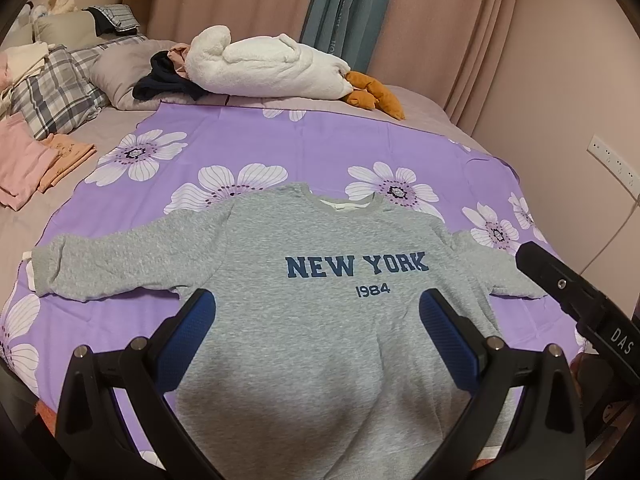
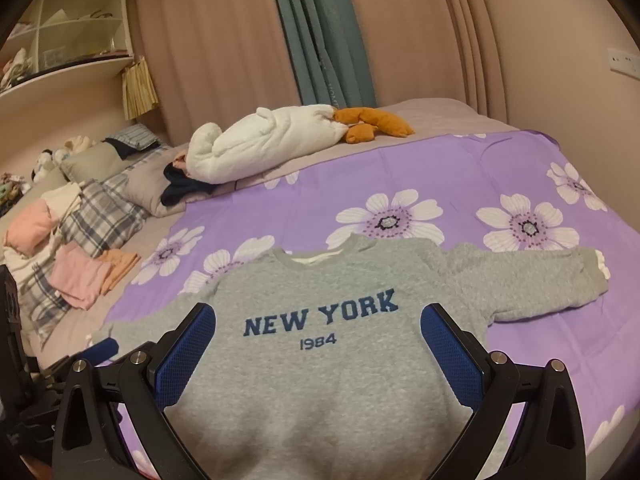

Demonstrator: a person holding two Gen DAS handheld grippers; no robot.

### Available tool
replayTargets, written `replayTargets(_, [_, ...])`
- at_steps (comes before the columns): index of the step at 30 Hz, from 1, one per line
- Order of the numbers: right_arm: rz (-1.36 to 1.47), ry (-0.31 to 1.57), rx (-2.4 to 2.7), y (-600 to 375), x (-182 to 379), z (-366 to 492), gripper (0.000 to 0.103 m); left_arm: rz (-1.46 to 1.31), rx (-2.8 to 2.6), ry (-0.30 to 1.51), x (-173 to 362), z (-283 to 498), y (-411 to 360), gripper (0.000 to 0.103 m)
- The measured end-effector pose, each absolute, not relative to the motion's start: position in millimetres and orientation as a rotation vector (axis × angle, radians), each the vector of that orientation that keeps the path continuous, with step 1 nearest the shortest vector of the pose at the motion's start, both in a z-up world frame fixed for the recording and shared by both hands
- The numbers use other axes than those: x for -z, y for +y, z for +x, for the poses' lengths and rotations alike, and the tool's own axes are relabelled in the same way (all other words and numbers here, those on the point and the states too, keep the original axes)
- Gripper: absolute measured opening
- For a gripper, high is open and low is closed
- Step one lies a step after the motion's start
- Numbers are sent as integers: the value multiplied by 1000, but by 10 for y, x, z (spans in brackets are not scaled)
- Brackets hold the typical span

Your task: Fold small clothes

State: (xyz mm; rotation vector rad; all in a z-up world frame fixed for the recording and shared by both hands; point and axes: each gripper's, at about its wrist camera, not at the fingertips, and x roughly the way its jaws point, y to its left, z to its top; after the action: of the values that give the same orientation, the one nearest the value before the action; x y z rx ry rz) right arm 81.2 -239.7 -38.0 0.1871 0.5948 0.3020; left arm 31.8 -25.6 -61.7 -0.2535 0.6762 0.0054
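A grey sweatshirt (image 1: pixel 320 320) printed "NEW YORK 1984" lies flat and face up on a purple flowered sheet (image 1: pixel 280 148), collar away from me, both sleeves spread sideways. My left gripper (image 1: pixel 318 304) is open and empty, hovering over the lower body of the sweatshirt. My right gripper (image 2: pixel 318 320) is also open and empty over the same sweatshirt (image 2: pixel 320 380), a little to the right. The right gripper's body shows at the right edge of the left wrist view (image 1: pixel 576 292). The left gripper's blue pad shows at the lower left of the right wrist view (image 2: pixel 104 348).
A white plush goose (image 1: pixel 272 68) with orange feet lies at the far side of the bed beside dark clothes (image 1: pixel 164 80). Folded pink and orange clothes (image 1: pixel 36 160) and plaid pillows (image 1: pixel 52 92) lie at the left. Curtains (image 2: pixel 320 28) and a wall stand behind.
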Motion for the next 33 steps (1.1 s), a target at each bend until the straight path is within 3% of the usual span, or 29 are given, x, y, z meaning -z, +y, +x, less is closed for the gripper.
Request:
replayTargets(17, [225,574,-325,-2476,302,881,102,-312,7,694,636,406,-99,102])
replayTargets(33, [362,528,-267,-3352,219,1653,102,-323,-78,752,769,785,-42,99])
